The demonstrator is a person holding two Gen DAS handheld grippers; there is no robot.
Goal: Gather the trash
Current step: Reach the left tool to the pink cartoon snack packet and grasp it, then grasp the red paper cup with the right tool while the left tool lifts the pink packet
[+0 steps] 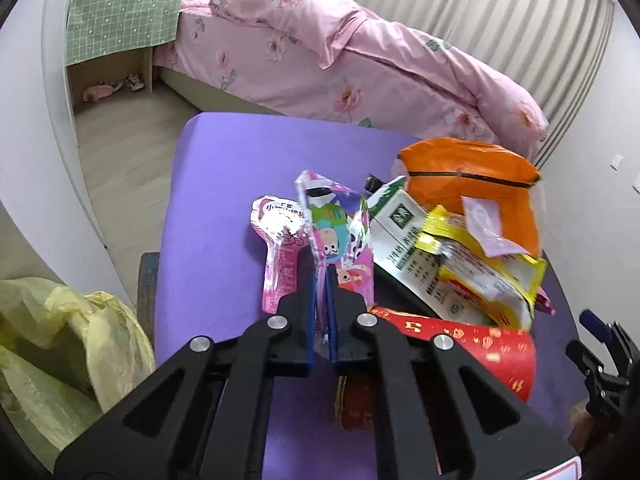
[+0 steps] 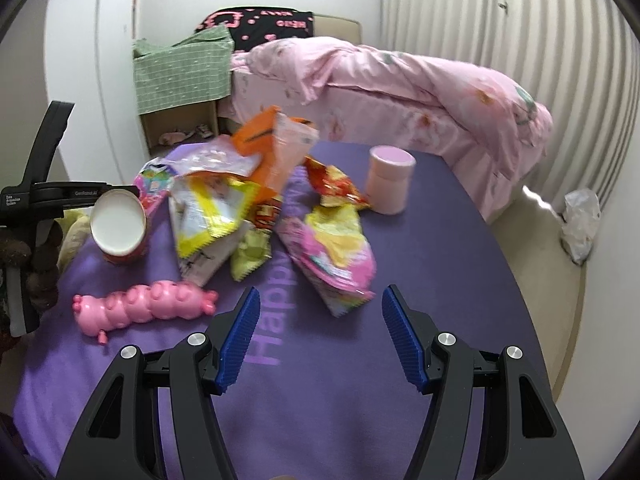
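Observation:
My left gripper [image 1: 320, 276] is shut on a pink cartoon snack wrapper [image 1: 336, 224] and holds it upright over the purple mat [image 1: 224, 168]. Beside it lie a pink foil pouch [image 1: 276, 240], a green-and-white carton [image 1: 404, 236], a yellow wrapper [image 1: 480, 260], an orange bag [image 1: 468, 176] and a red paper cup [image 1: 472, 344]. My right gripper [image 2: 318, 312] is open and empty, just in front of a pink-and-yellow wrapper [image 2: 336, 252]. The same trash pile [image 2: 228, 192] lies behind it, with the red cup [image 2: 118, 226] on its side.
A yellow plastic bag [image 1: 60, 344] hangs at the mat's left edge. A pink pig toy [image 2: 144, 304] and a pink round jar [image 2: 390, 180] rest on the mat [image 2: 440, 280]. A bed with pink bedding [image 2: 400, 88] stands behind. A white plastic bag [image 2: 580, 224] sits on the floor.

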